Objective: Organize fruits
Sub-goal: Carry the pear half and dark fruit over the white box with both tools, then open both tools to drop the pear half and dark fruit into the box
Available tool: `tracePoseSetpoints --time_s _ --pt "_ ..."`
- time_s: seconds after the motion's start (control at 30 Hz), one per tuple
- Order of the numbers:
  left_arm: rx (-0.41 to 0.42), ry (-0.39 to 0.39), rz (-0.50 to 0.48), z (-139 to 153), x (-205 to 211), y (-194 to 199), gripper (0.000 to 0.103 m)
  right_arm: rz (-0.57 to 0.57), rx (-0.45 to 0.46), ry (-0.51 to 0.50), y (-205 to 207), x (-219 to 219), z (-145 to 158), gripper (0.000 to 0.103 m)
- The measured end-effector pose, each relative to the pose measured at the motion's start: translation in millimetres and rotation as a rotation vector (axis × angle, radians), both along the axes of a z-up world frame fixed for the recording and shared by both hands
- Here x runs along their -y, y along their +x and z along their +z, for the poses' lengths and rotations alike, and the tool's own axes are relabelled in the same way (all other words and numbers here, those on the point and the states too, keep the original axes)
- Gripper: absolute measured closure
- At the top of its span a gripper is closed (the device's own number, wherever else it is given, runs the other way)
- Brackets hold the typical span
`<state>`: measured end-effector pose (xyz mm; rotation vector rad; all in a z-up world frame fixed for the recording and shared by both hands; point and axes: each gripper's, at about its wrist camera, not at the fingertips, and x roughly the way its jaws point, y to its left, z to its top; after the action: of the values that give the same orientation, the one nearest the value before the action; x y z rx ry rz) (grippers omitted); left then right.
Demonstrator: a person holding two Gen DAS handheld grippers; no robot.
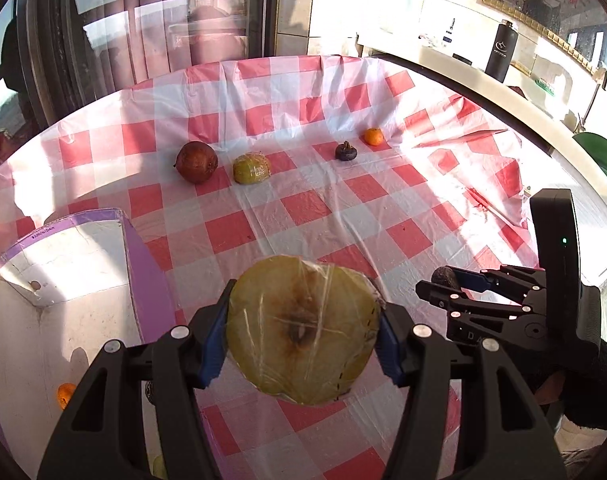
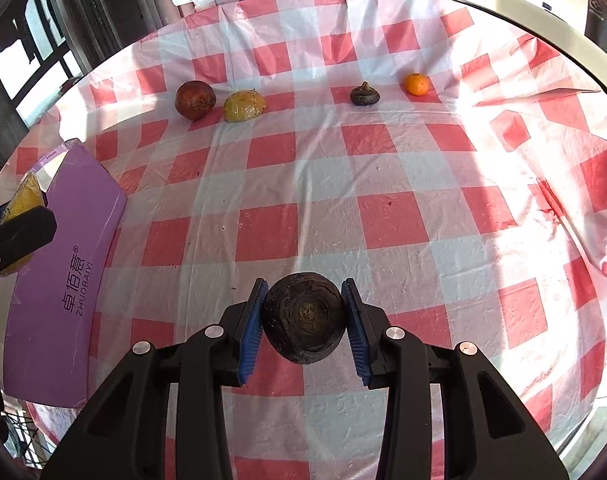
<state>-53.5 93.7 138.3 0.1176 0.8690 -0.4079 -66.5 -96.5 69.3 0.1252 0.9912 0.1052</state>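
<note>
My left gripper (image 1: 303, 340) is shut on a plastic-wrapped yellow fruit (image 1: 303, 332), held above the table beside the purple box (image 1: 143, 264). My right gripper (image 2: 306, 324) is shut on a dark round fruit (image 2: 305, 316), held over the checkered cloth. The right gripper also shows in the left wrist view (image 1: 451, 286). At the far side lie a red-brown pomegranate (image 2: 195, 100), a wrapped yellow fruit (image 2: 245, 106), a dark mangosteen (image 2: 365, 94) and a small orange (image 2: 416, 84). Inside the box are a small orange (image 1: 65, 395) and a dark fruit, mostly hidden.
A red-and-white checkered cloth (image 2: 383, 220) covers the round table. The purple box stands at the left edge (image 2: 63, 280). A black bottle (image 1: 502, 54) stands on a counter beyond the table. A window and curtains lie behind.
</note>
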Motion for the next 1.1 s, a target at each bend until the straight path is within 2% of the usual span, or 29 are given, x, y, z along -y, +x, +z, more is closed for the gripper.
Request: tracePoseSetpoints --time_s 0.3,0.6,0.93,1.1 --pt "0.039 -0.003 0.070 9 -68 -18 0.043 0.091 0.091 0.010 -9 -67 32 0.065" --pt "0.037 0.018 0.192 5 -143 -31 0.043 0.217 0.129 0.026 -14 -135 48 0.065" --pt "-0.049 0.065 0.411 -15 -223 -38 0.043 0.449 0.195 0.005 -15 -220 70 0.065" --pt "-0.120 0.090 0.522 -30 -255 -39 0.043 0.584 0.184 -0.041 -18 -262 63 0.065"
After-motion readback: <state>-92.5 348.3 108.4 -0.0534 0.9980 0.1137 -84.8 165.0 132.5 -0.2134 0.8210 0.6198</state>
